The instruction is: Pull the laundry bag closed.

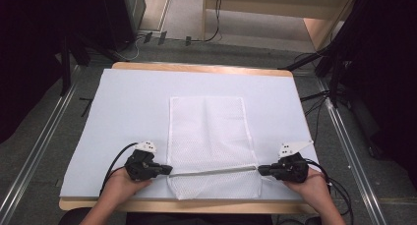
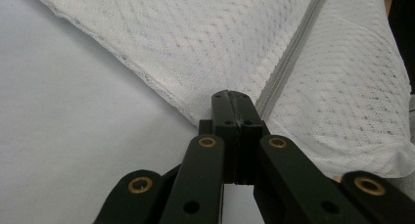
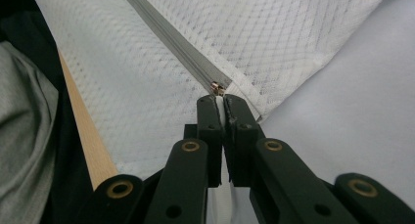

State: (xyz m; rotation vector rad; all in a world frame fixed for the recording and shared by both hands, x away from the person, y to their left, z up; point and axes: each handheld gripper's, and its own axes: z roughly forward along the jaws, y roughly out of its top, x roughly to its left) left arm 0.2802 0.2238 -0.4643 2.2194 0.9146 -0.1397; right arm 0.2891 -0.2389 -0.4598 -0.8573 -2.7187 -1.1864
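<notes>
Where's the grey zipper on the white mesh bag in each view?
High view: grey zipper crosses the white mesh bag low, between both grippers.
Left gripper view: runs from the shut jaws to upper right.
Right gripper view: runs from the jaws to upper left.
Shared landmark: the bag's stitched edge.

No text, label, brand, number or sign can be read anywhere in these pictures.
</notes>
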